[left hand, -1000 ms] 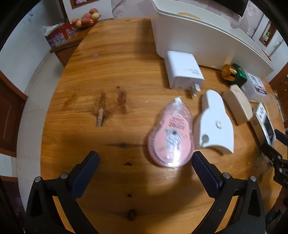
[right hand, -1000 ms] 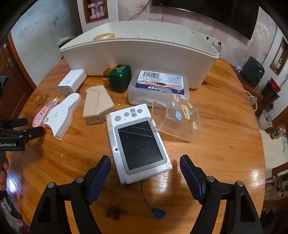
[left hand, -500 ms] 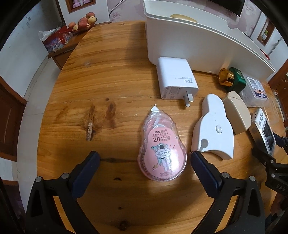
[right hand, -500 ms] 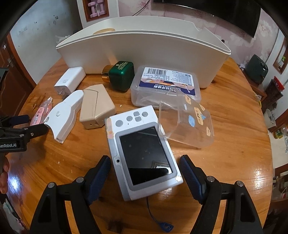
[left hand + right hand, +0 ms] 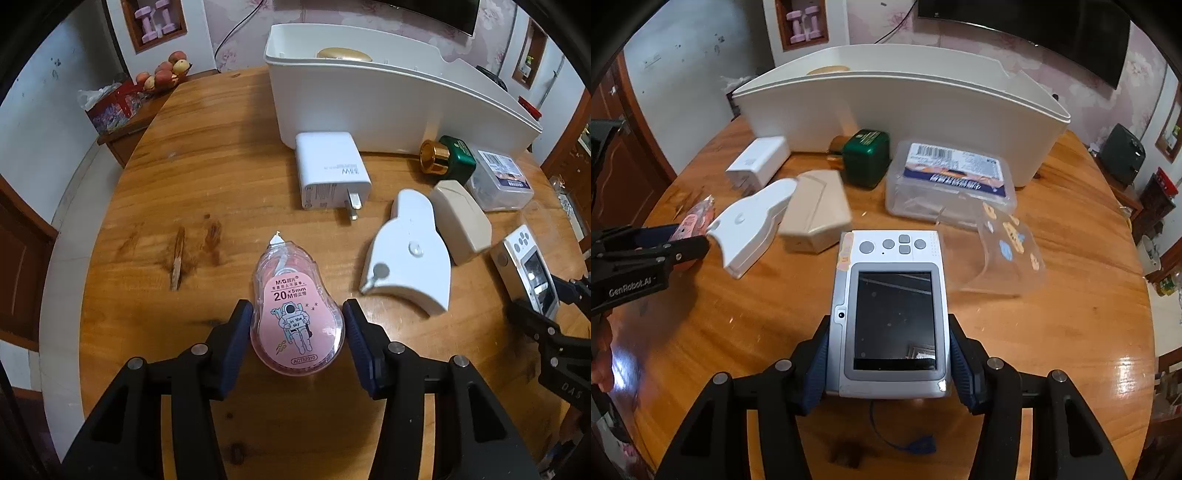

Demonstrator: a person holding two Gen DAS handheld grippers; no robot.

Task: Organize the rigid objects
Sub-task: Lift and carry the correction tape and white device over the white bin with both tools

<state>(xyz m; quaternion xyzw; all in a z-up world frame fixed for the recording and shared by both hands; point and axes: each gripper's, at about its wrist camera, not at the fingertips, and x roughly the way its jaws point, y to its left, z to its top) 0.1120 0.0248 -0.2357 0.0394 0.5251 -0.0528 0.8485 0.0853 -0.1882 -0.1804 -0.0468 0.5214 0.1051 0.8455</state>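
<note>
My left claw (image 5: 297, 332) is closing on the pink correction tape (image 5: 295, 314), long axis toward twelve o'clock. My right claw (image 5: 888, 363) is closing on the handheld device (image 5: 892, 317). The white bin (image 5: 388, 99) is at one o'clock.

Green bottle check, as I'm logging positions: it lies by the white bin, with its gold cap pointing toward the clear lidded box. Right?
Not quite. The green bottle lies by the white bin, but the left wrist view shows its gold cap pointing away from the clear lidded box, toward the white charger.

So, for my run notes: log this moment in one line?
left gripper: closing on pink tape | right gripper: closing on gray device | both on table
</note>
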